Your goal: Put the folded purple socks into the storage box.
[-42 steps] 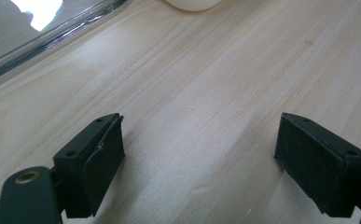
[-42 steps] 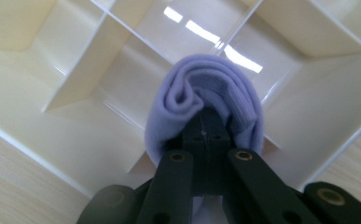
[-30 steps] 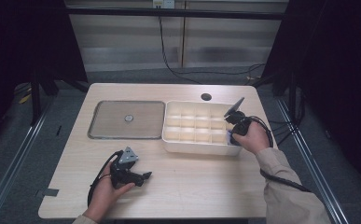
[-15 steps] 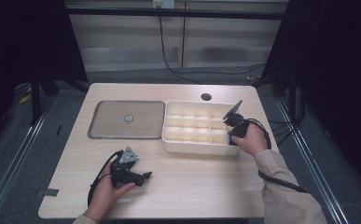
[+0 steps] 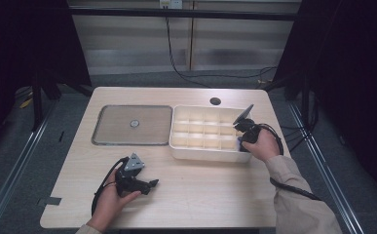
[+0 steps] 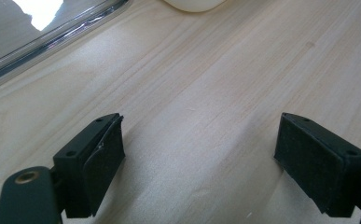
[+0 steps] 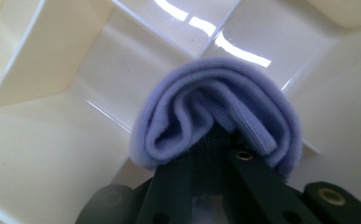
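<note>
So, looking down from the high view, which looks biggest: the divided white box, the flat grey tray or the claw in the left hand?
1. White box and grey tray: too alike to rank.
2. Left claw: clearly smallest.

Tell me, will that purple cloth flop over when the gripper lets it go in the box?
Probably. The purple cloth looks soft and floppy: it curls in rolled folds around the right gripper, so it would likely sag or unroll. It seems light, and the compartment walls of the white box should keep it in.
</note>
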The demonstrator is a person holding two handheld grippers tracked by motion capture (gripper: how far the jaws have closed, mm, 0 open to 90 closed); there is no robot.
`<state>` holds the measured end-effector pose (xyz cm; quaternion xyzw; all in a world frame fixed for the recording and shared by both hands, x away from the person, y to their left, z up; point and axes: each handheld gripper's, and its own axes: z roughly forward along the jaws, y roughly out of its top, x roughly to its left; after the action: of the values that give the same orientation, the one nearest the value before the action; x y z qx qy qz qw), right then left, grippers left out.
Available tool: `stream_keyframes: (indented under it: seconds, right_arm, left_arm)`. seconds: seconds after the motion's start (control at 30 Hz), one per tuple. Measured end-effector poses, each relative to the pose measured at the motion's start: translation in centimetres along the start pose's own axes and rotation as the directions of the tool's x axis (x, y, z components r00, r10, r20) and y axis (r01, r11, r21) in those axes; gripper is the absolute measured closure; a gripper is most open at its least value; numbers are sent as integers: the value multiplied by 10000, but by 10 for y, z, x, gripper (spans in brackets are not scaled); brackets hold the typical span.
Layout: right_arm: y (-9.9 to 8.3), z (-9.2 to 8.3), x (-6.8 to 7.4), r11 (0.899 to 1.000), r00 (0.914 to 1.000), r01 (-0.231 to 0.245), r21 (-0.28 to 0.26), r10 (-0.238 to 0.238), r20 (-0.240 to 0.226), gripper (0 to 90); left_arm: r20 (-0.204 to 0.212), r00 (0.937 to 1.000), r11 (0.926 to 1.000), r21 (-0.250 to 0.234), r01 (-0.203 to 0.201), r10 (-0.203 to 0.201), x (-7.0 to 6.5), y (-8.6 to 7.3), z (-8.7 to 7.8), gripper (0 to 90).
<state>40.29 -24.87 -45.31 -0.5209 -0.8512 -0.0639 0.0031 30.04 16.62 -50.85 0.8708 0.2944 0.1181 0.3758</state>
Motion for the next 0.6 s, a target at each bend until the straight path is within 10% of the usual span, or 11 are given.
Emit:
stream_keyframes:
  seconds: [0.6]
  right_arm:
    - [-1, -13, 0, 9999, 9999, 127, 68, -127, 11, 858]
  left_arm:
    - [-43, 10000, 10000, -60, 48, -48, 0, 0, 0, 148]
